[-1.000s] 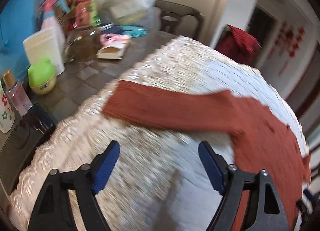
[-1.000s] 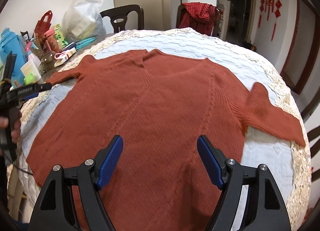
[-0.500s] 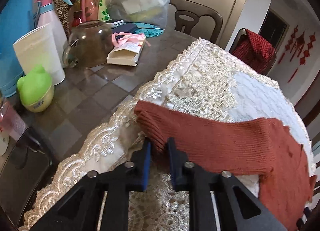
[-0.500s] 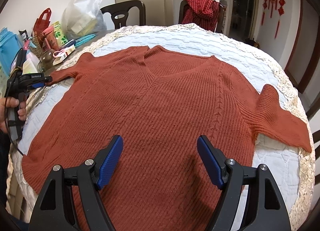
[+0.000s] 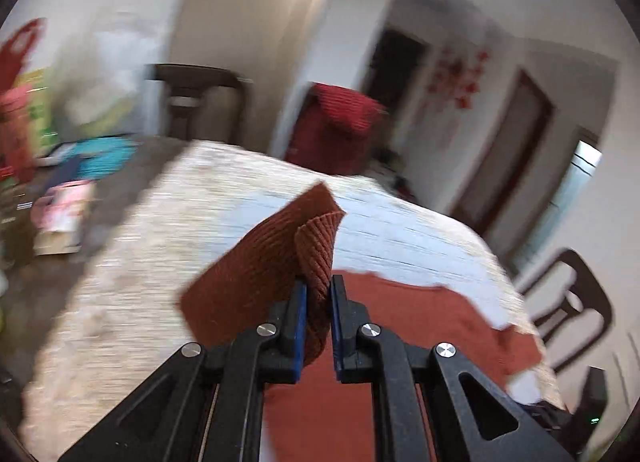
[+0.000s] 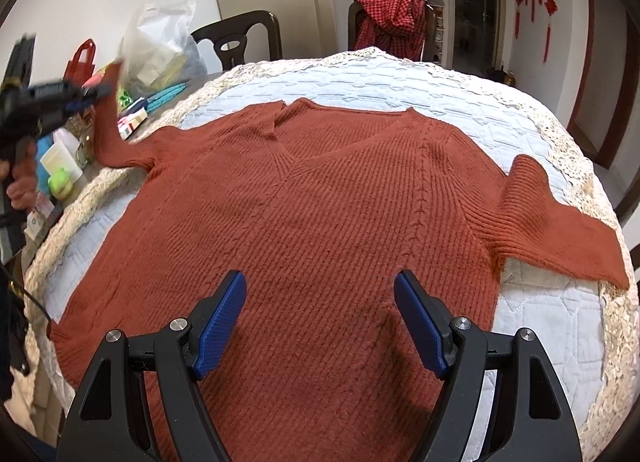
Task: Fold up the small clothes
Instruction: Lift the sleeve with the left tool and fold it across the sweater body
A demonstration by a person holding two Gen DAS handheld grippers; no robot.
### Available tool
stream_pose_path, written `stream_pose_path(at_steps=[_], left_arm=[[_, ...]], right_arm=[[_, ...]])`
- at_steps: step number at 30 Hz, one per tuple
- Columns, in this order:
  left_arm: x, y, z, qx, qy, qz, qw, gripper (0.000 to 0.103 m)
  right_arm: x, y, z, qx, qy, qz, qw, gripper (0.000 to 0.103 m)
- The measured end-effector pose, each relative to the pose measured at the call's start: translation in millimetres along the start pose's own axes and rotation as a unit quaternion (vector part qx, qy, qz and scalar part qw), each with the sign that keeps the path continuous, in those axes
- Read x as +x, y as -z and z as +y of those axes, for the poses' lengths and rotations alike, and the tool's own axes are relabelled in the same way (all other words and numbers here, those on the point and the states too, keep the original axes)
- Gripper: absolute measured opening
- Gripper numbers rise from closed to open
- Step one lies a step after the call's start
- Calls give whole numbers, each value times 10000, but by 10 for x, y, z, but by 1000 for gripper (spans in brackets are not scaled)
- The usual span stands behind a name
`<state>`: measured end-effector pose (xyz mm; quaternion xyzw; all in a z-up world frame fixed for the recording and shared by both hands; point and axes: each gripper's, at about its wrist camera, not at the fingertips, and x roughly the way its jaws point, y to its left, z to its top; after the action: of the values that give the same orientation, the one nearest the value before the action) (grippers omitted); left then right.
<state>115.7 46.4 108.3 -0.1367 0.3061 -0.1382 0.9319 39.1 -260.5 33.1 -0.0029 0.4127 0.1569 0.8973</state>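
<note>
Your left gripper point(image 5: 318, 312) has its fingers point(image 5: 298, 322) clamped on the cuff of the sweater's sleeve point(image 5: 256, 262), lifted off the worktop point(image 5: 120, 282). Your right gripper point(image 6: 320, 322) hangs with fingers wide, holding nothing, above the sweater point(image 6: 320, 202), which lies flat, front up, across the quilted cover toward the near edge.

Step in hand, as I judge it: first sleeve fold. Next move calls for carrying the cuff inward across the chest and laying it flat without dragging the shoulder.

Left view, blurred, shows the pinch itself. Only the right view shows the whole garment, the raised sleeve, and the other sleeve point(image 6: 560, 222) lying at the right edge.
</note>
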Motion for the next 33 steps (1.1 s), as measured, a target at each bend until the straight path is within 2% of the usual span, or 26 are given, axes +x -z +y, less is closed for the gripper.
stream_pose_path(at_steps=[3,6,9,11,14,16,19,22,23,28,30,31,33], left_arm=[[259,93,-351,281,483,259,9981,13],[592,291,-554,363,947,858,9911,15],[745,480,-579,370,950,1287,9864,26],[650,534,-516,276,994,1286,9863,31],[388,488,-348,251,877,894,9918,44],[303,454,-193,284,539,705,9956,45],[294,424,54,198,33,704,9973,45],[350,407,242,93,-316,769,9965,45],[369,432,274,83,-361,796,9961,45],[508,576,282,228,-444,953,9942,44],[548,623,256,318,-427,995,9936,41],[560,640,252,372,-436,1001,9933,41],[583,650,258,438,-444,1031,9927,39]], right_arm=[[-50,25,-44,74,14,-23,10000,76],[-81,45,-111,194,23,9,9998,76],[-91,50,-179,307,6,25,9995,76],[-97,35,-223,409,-52,23,9991,76],[-74,-9,-248,525,-161,28,9985,76],[-26,-74,-242,589,-302,36,9978,76],[76,-249,-203,592,-483,33,9971,73],[230,-480,-135,504,-605,47,9969,58],[307,-554,-118,482,-594,96,9970,50],[826,-802,-95,469,-516,516,9962,47],[986,-829,-88,494,-473,667,9954,35],[980,-843,-65,415,-405,600,9965,33],[976,-870,-16,339,-462,598,9966,10]])
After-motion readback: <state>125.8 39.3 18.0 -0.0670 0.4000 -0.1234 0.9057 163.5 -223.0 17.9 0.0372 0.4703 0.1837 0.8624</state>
